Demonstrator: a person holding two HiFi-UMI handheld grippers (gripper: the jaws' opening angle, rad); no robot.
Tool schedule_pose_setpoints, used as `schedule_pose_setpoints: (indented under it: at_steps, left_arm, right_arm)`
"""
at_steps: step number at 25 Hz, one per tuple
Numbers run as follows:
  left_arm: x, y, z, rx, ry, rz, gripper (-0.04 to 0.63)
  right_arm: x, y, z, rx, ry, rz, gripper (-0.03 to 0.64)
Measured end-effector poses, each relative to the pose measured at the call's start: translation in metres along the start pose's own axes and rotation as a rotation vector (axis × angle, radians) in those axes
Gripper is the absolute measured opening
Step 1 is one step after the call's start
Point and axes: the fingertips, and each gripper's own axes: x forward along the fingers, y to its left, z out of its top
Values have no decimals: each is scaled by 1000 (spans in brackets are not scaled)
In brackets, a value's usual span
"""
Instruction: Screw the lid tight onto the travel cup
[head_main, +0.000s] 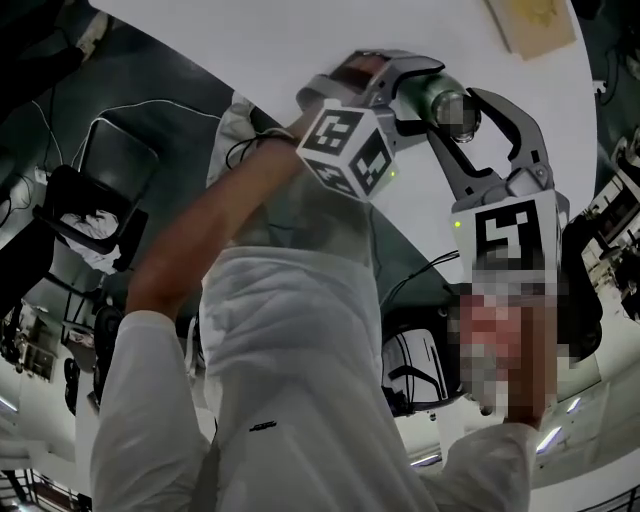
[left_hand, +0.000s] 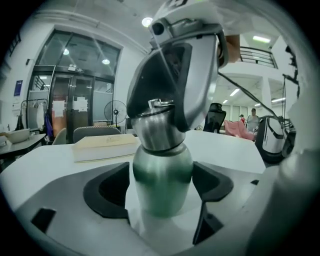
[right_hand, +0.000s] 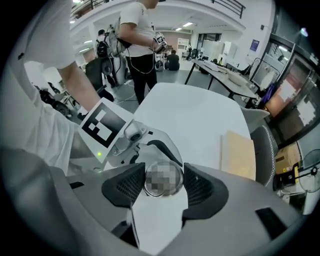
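A green metal travel cup (left_hand: 162, 175) stands upright on the white table (left_hand: 235, 145), with its steel lid (left_hand: 155, 127) on top. My left gripper (left_hand: 162, 186) straddles the cup's body. Its jaws are open, with a sliver of space beside the left pad. My right gripper (right_hand: 163, 182) reaches in from above with its pads on either side of the lid (right_hand: 163, 179), close but not pressing, so it is open. In the head view both grippers (head_main: 395, 85) (head_main: 468, 125) meet around the cup (head_main: 432, 95). The lid's top is hidden by a blurred patch.
A flat tan box (left_hand: 105, 145) (right_hand: 239, 155) lies on the table beyond the cup. A black office chair (head_main: 100, 190) stands off the table's edge. Another person (right_hand: 140, 30) stands at the table's far end, with desks behind.
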Motion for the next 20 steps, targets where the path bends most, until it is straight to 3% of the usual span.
schedule_pose_setpoints:
  at_steps: [7, 14, 20]
  left_arm:
    - [11, -2, 5, 47, -16, -24, 360]
    - [9, -1, 3, 54, -26, -35, 360]
    - [8, -1, 4, 51, -31, -35, 360]
  right_arm:
    - [-1, 0, -3, -41, 18, 2, 227]
    - [-4, 4, -12, -242, -8, -27, 225]
    - [-6, 8, -15, -467, 27, -7, 224]
